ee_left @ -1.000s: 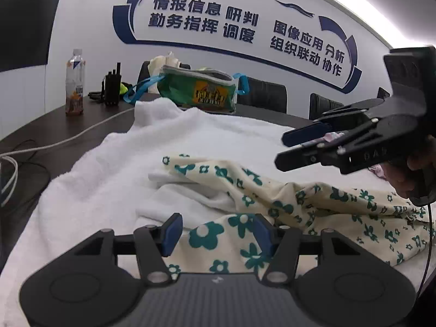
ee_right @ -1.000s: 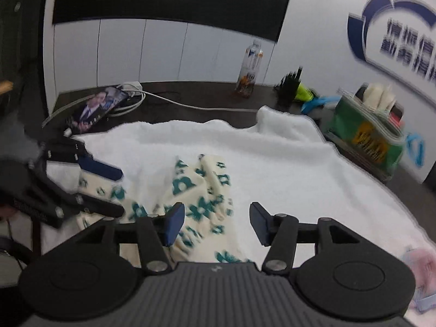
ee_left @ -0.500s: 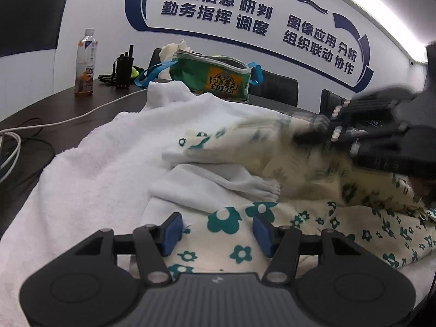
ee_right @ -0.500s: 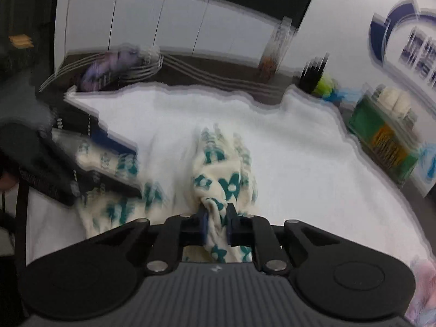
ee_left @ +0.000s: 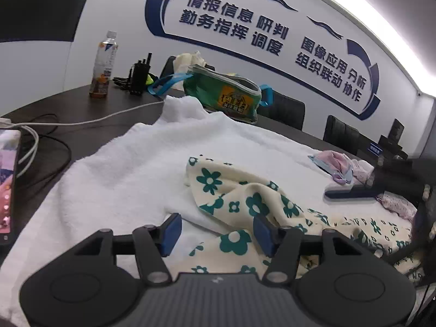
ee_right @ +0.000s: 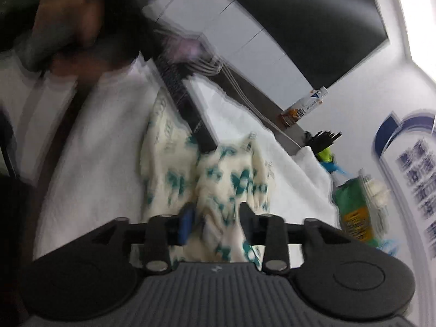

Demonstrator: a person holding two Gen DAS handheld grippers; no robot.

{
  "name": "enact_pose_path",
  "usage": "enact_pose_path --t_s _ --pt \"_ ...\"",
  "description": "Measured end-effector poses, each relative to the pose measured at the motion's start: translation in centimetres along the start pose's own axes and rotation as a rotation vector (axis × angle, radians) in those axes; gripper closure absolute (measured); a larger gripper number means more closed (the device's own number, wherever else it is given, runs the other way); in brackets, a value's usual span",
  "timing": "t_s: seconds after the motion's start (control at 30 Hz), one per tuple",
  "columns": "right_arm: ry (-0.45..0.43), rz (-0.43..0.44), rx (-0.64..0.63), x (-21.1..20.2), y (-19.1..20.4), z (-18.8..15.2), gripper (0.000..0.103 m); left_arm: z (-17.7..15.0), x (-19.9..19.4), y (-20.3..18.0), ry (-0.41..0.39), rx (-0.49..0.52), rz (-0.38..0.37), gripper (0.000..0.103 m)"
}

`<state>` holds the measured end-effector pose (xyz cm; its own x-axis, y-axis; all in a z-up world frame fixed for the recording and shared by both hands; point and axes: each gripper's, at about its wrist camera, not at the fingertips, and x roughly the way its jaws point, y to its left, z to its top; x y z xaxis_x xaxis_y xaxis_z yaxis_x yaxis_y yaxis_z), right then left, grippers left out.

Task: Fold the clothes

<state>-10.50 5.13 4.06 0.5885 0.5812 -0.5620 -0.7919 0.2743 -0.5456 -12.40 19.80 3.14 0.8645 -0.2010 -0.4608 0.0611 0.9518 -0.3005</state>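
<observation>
A cream garment with green flowers [ee_left: 245,207] lies crumpled on a white towel [ee_left: 130,169] spread over the dark table. My left gripper [ee_left: 216,231] is open, low over the garment's near edge, with cloth between its jaws but not clamped. In the blurred right wrist view my right gripper [ee_right: 215,222] is open, with the garment [ee_right: 218,179] bunched between its jaws. The right gripper also shows at the right edge of the left wrist view [ee_left: 381,188]. The left gripper shows as a dark bar in the right wrist view [ee_right: 188,109].
A green bag [ee_left: 226,95], a drink bottle [ee_left: 105,66], a black radio [ee_left: 139,77] and white cables [ee_left: 81,121] stand at the back of the table. A phone [ee_left: 6,185] lies at the left. Pink clothes [ee_left: 343,166] lie at the right. Chairs [ee_left: 286,109] line the far side.
My right gripper was shut on the garment half a second ago and has opened. It has swung and tilted, with strong blur. The garment now lies lower and flatter.
</observation>
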Motion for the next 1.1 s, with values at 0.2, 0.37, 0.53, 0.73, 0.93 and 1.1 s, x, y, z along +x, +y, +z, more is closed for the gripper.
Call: enact_pose_path --t_s 0.2,0.37,0.53,0.73,0.93,1.1 --pt "-0.074 0.115 0.264 1.7 -6.9 2.4 0.046 -0.4 -1.0 0.6 -0.024 -0.053 0.046 0.046" --pt "0.107 0.267 0.418 9.5 -8.5 1.8 0.099 -0.7 -2.8 1.8 -0.038 -0.07 0.11 0.046" --pt "-0.06 0.577 0.724 7.1 -14.3 0.0 0.099 -1.0 -3.5 2.5 -0.067 -0.07 0.076 0.046" --pt "0.057 0.482 0.924 9.4 -15.7 -3.7 0.099 -0.5 -2.3 1.6 -0.069 -0.056 0.047 0.046" --pt "0.064 0.22 0.517 9.9 -9.0 -1.8 0.093 -0.4 -1.9 0.5 -0.05 -0.015 0.074 0.046" --pt "0.015 0.087 0.409 6.1 -8.6 0.2 0.072 -0.3 -2.0 0.2 -0.051 0.0 0.083 0.046"
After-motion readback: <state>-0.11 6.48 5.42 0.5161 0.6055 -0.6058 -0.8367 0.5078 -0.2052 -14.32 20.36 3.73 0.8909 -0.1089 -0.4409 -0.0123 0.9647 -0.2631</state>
